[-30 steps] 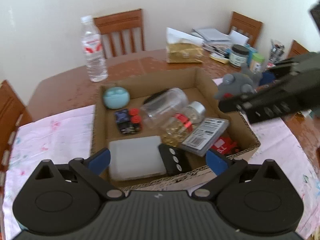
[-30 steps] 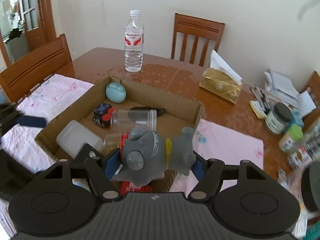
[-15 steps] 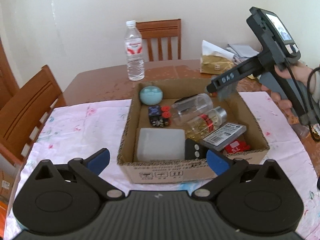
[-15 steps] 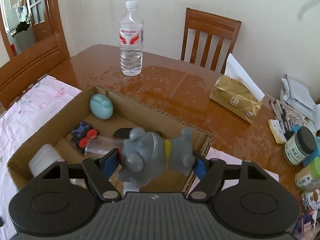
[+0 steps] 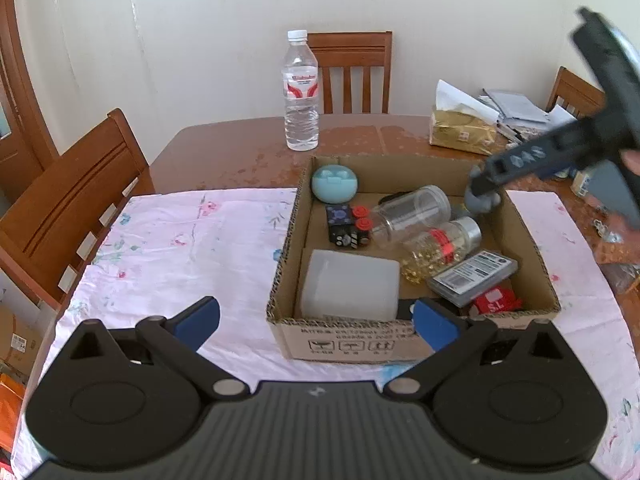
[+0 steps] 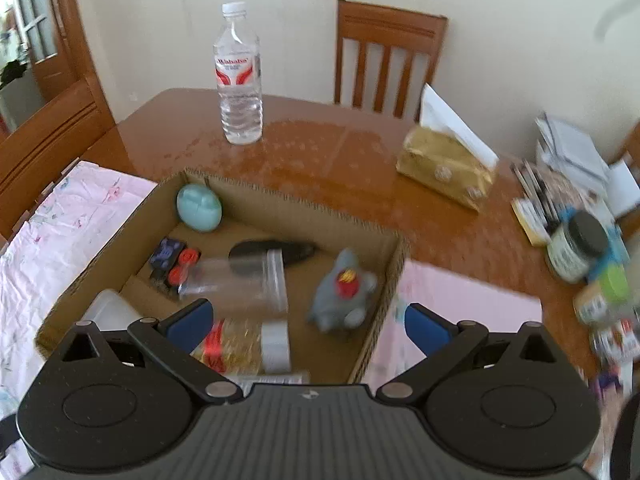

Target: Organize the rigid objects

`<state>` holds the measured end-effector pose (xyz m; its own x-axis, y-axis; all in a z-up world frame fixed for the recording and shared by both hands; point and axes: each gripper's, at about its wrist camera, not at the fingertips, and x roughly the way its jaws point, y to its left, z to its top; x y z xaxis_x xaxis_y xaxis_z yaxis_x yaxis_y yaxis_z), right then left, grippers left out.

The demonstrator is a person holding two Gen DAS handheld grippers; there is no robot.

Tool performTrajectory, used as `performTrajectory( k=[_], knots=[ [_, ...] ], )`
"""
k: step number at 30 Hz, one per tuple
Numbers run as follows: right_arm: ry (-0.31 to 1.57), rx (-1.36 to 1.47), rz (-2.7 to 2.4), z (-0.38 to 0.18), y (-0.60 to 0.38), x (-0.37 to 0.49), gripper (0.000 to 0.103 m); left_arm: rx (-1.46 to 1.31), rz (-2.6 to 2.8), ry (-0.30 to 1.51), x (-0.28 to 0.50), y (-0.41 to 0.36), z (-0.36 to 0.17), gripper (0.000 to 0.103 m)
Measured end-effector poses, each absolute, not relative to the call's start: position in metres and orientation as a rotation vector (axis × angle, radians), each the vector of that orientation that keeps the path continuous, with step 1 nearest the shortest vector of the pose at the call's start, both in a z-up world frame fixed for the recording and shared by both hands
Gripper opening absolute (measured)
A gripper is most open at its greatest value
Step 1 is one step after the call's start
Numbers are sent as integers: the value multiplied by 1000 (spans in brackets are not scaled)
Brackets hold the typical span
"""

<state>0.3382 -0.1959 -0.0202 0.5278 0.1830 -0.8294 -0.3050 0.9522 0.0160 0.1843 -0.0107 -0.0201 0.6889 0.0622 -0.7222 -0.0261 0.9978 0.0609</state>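
A cardboard box [image 5: 352, 344] [image 6: 298, 199] sits on a pink cloth. Inside lie a teal case [image 5: 334, 184], a black cube with red knobs [image 5: 347, 226], a clear jar [image 5: 412, 214], a gold-filled jar [image 5: 440, 250], a white container [image 5: 350, 284] and a barcoded pack [image 5: 472, 274]. A grey toy [image 6: 343, 294] lies loose in the box's far right corner. My right gripper [image 6: 308, 325] hangs above it, its jaws opening with nothing between them. My left gripper [image 5: 317, 322] stands open at the box's near wall, holding nothing.
A water bottle [image 5: 301, 92] stands behind the box on the wooden table [image 6: 320, 152]. A gold tissue pack [image 6: 446, 168], papers and small jars [image 6: 578, 246] crowd the right side. Wooden chairs [image 5: 76, 208] ring the table. Pink cloth [image 5: 180, 248] lies left of the box.
My right gripper opened and let go of the grey toy, which dropped into the box. My left gripper drew back from the box and rolled a little.
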Motion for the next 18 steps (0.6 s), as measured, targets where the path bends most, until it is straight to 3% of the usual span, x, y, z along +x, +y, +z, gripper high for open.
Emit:
performTrajectory(
  k=[18],
  knots=[
    [986,-46,-19,9,-164,212,103,65,-46,874,219,8,5,102]
  ],
)
